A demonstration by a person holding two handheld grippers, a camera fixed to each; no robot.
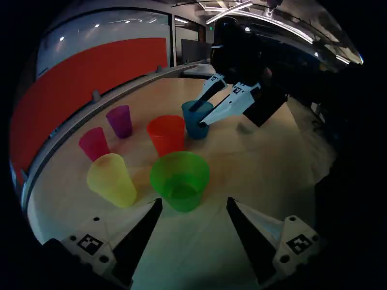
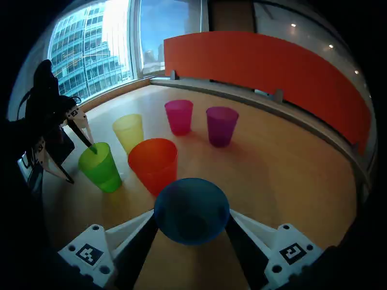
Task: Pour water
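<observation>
Basically, we judge nothing poured yet. Right gripper (image 2: 191, 213) jaws straddle translucent blue plastic cup (image 2: 191, 200), upright on wooden table (image 2: 290, 183), near centre; clench or not, we cannot tell. Left gripper (image 1: 193, 200) jaws released, translucent green plastic cup (image 1: 180, 179) just beyond tips. Remaining: lift, tilt, pour.

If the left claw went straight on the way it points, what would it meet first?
Most likely the green cup, standing right ahead between the open fingers of the left claw; the orange cup stands beyond it. Exact gap is hard to judge.
</observation>
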